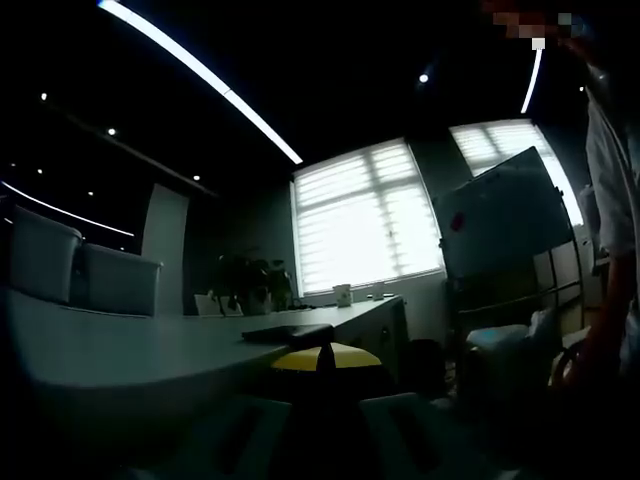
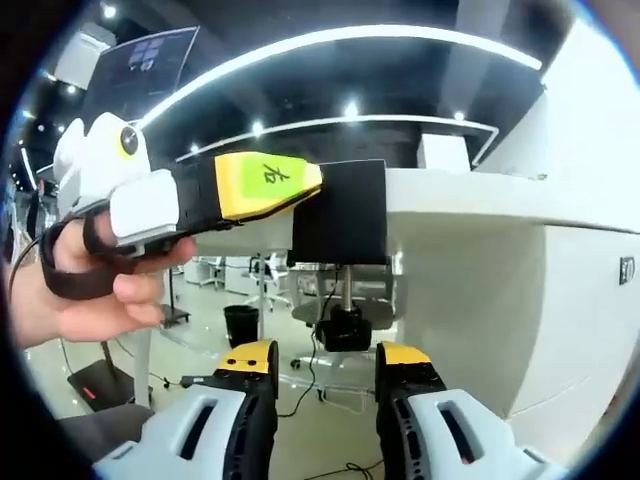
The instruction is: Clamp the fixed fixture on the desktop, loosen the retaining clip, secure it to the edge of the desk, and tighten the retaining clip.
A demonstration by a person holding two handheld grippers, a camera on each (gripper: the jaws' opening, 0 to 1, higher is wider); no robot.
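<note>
Yellow tips show at the bottom centre of the left gripper view, where your left gripper (image 1: 327, 362) meets the near edge of the desk (image 1: 110, 350). A dark flat plate, the fixture (image 1: 288, 333), lies on the desktop just above those tips and reaches out past the edge. The view is too dim to show how far the jaws stand apart, so I cannot tell from it what they hold. A whiteboard (image 1: 500, 215) stands at the right, bright blinds (image 1: 365, 215) fill the centre, and two chair backs (image 1: 80, 268) rise at the left.

From the right gripper view you look up at the desk from below its edge. Your left gripper crosses from the left, carried in your hand (image 2: 95, 290), and its yellow-tipped jaws look closed on the fixture's black plate (image 2: 338, 212), which sits against the desk edge at centre frame. A screw stem with a dark knob, likely the retaining clip (image 2: 345, 325), hangs under the plate. Your right gripper (image 2: 322, 372) sits low in the frame, jaws open with a clear gap and nothing between them, just below that knob.

I judge the risk to be in the tightening. If your right jaws close off-centre on the knob, they may slip round it instead of turning it. If your left grip eases or tilts while you turn, the plate may skew off the edge and the fixture could drop.
</note>
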